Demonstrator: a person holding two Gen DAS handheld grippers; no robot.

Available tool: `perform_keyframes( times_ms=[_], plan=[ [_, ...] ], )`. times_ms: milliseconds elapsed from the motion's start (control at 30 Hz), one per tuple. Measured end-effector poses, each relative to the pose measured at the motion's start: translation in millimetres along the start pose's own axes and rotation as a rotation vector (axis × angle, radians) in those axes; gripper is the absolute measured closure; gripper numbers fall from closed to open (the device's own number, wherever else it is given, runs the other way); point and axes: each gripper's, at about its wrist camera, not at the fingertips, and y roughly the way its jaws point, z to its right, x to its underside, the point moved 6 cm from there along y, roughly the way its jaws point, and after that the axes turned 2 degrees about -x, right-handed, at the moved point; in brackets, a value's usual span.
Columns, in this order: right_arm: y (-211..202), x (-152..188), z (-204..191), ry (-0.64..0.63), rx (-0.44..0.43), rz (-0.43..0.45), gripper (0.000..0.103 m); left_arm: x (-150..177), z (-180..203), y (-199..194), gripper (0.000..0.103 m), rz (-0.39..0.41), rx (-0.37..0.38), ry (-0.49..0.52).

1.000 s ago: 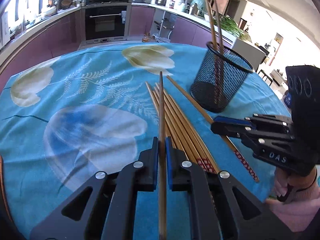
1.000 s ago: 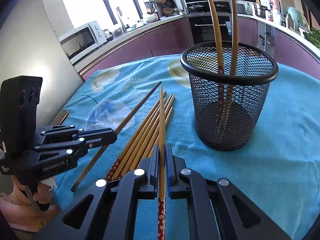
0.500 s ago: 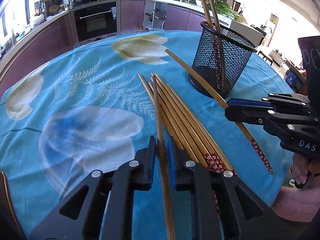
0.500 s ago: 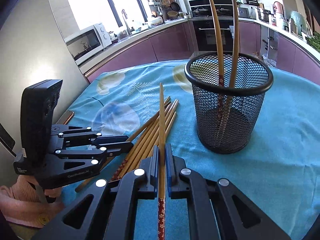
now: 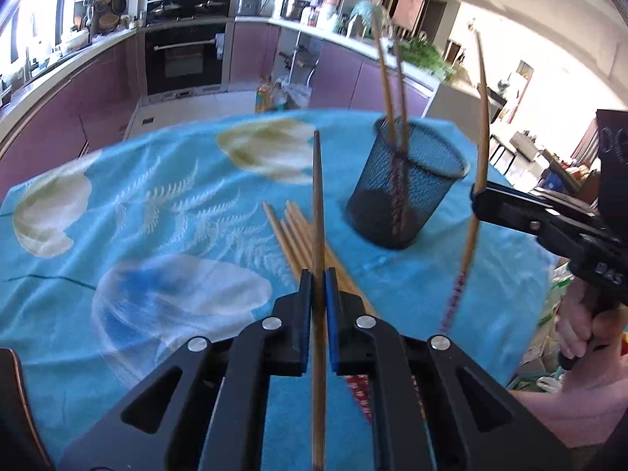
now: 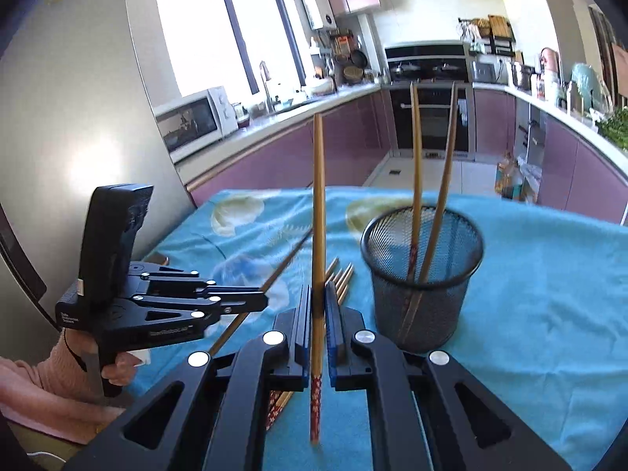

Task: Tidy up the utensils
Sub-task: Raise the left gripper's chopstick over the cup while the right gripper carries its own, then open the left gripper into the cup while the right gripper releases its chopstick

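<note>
My left gripper (image 5: pixel 318 274) has its jaws closing tight on a plain wooden chopstick (image 5: pixel 317 196), held above the blue tablecloth and pointing away from me. To its right, my right gripper (image 5: pixel 477 196) is shut on a chopstick with a red patterned end (image 5: pixel 483 117), tilted steeply upward beside the black mesh cup (image 5: pixel 408 192). In the right wrist view the right gripper (image 6: pixel 318 290) pinches that chopstick (image 6: pixel 318 196) near its patterned end, left of the cup (image 6: pixel 422 286), which holds two chopsticks (image 6: pixel 416 157). Several loose chopsticks (image 5: pixel 290 235) lie on the cloth.
The table under the blue flower-print cloth (image 5: pixel 157 204) ends close behind the cup and at the right. A flat dark object (image 6: pixel 159 260) lies at the cloth's left edge. Purple kitchen cabinets and an oven (image 5: pixel 184 59) stand beyond. A hand in a pink sleeve (image 6: pixel 59 373) holds the left gripper.
Both grippers have risen with their chopsticks off the cloth. The right one's chopstick has swung from nearly flat to steeply upright near the cup. The left jaws slackened briefly, then gripped again.
</note>
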Motion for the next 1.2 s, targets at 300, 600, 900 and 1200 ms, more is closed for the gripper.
perform_keyframes(
  times_ms=[300, 600, 900, 1200],
  plan=[
    [-28.7, -35.9, 15.3, -0.001, 0.012, 0.12, 0.097, -46.0, 13.2, -62.2, 0.096, 0.184, 0.112, -0.014],
    [-60.8, -74.8, 27.3, -0.041, 0.034, 0.212, 0.097, -102.6, 34.4, -84.1, 0.096, 0.332, 0.17, -0.014],
    [-60.4, -87.9, 50.4, -0.055, 0.112, 0.224, 0.097, -144.4, 61.7, -80.8, 0.096, 0.414, 0.168, 0.015],
    [-20.4, -67.7, 66.1, -0.027, 0.127, 0.088, 0.097, -134.4, 72.9, -19.9, 0.096, 0.248, 0.125, 0.072]
  ],
)
